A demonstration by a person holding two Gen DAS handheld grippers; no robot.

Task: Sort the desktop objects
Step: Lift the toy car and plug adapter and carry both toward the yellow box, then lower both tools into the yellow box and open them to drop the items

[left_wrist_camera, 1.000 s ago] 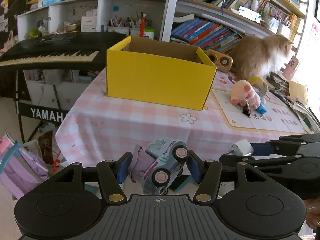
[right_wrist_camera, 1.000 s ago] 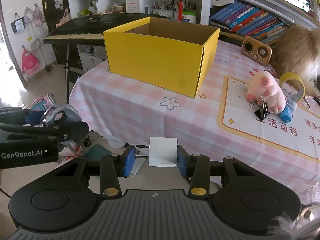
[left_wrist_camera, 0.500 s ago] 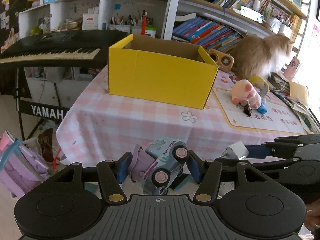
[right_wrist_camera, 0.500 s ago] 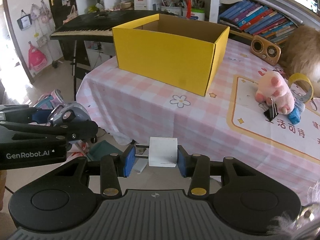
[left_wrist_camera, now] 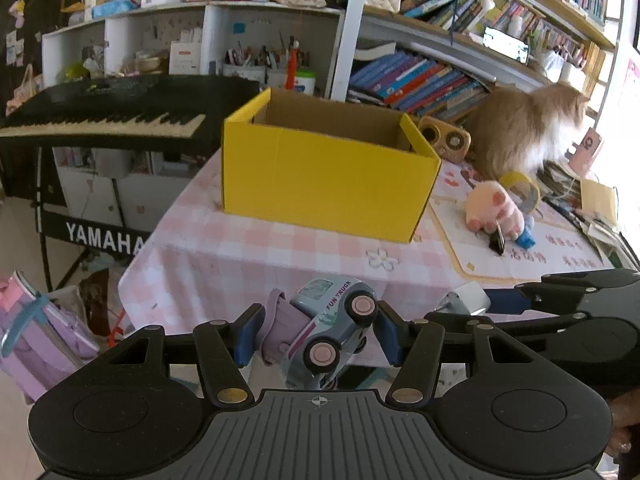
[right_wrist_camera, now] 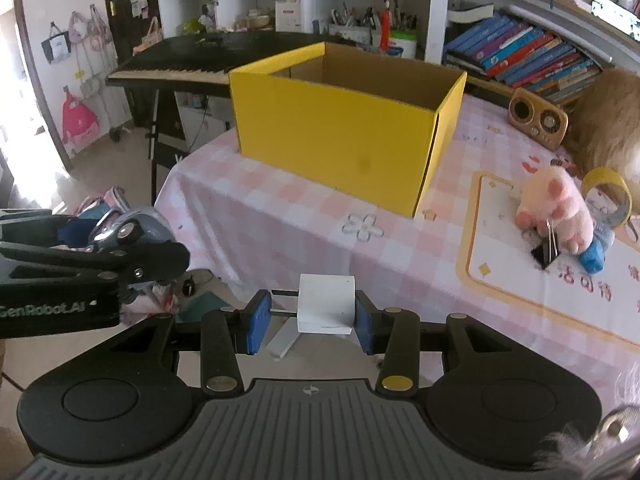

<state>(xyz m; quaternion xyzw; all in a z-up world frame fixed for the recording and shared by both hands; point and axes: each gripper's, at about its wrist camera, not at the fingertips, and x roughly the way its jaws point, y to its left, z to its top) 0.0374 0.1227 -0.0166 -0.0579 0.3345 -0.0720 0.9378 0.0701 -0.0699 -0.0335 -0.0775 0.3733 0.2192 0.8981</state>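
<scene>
My left gripper (left_wrist_camera: 318, 334) is shut on a grey-blue toy truck (left_wrist_camera: 330, 330) with pink wheels and a purple rear, held off the near table edge. My right gripper (right_wrist_camera: 307, 316) is shut on a white plug adapter (right_wrist_camera: 326, 304), its prongs pointing at the left pad. An open yellow cardboard box (left_wrist_camera: 324, 172) (right_wrist_camera: 348, 120) stands on the pink checked tablecloth (right_wrist_camera: 300, 216) ahead of both grippers. In the left wrist view the right gripper (left_wrist_camera: 492, 306) shows at the right with the white plug adapter (left_wrist_camera: 466, 298). In the right wrist view the left gripper (right_wrist_camera: 132, 240) sits at the left with the toy truck (right_wrist_camera: 128, 226).
A pink plush pig (right_wrist_camera: 556, 208), a black binder clip (right_wrist_camera: 545, 251), a blue item (right_wrist_camera: 592, 258) and a yellow tape roll (right_wrist_camera: 608, 196) lie on the right mat. A wooden speaker (right_wrist_camera: 538, 118) and a furry cat (left_wrist_camera: 524, 132) are behind. A keyboard (left_wrist_camera: 104, 116) stands left.
The box and table have shifted slightly in both views, sitting a little farther off. Both grips are unchanged.
</scene>
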